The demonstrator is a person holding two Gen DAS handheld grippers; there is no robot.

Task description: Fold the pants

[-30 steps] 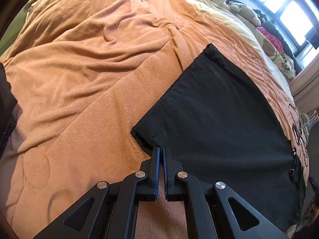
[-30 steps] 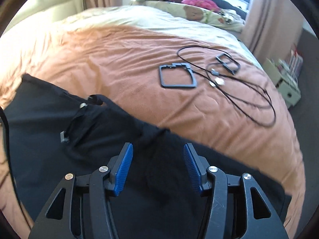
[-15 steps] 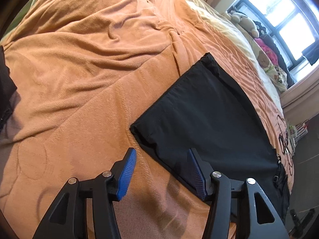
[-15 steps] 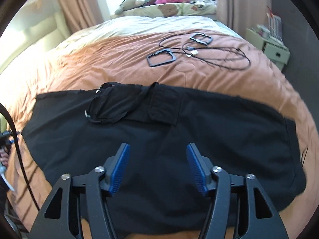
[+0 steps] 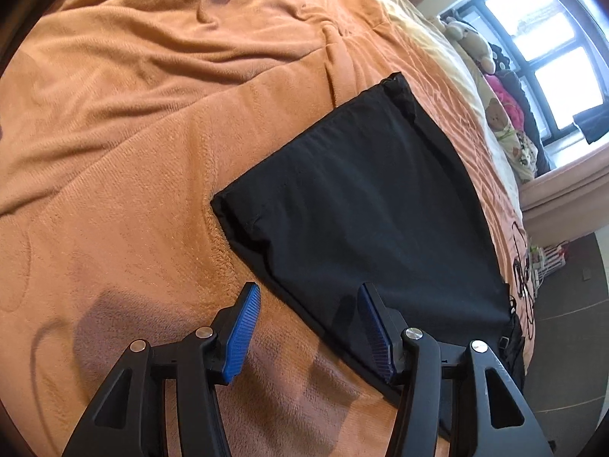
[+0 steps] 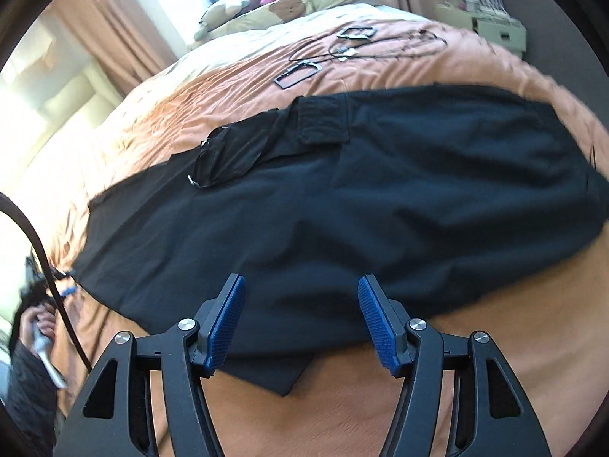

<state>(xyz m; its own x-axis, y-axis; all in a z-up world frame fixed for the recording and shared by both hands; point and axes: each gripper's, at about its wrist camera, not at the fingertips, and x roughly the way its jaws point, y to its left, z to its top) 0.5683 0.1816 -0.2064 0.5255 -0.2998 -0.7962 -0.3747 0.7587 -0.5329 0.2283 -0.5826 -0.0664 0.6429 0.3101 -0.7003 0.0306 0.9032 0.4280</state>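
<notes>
On the orange blanket (image 5: 160,122) of the bed, black pants (image 5: 365,205) lie spread flat, already doubled into one broad dark slab. Near edge runs along the bed's near side; far edge sits short of the cream sheet by the window.

Left gripper (image 5: 306,323): jaws apart, nothing pinched. One blue pad hangs over bare blanket, the other over the pants' near edge. No cloth rises between them.

Right gripper (image 6: 300,318): jaws likewise apart and released, hovering above the near hem of the pants (image 6: 342,205). Fabric lies under the gap, not gripped.

Visible on the garment's far side: a flapped cargo pocket (image 6: 323,122) and a loose strap with a buckle (image 6: 207,163), lying slack on top.

Beyond the pants, well apart: black cables (image 6: 380,42) and two dark frames on the blanket.

Judgement on progress: the lengthwise fold looks done, legs seem stacked. Left to do, likely a crosswise fold or two to shorten it. A small corner pokes out at the near hem; may want tucking first.
</notes>
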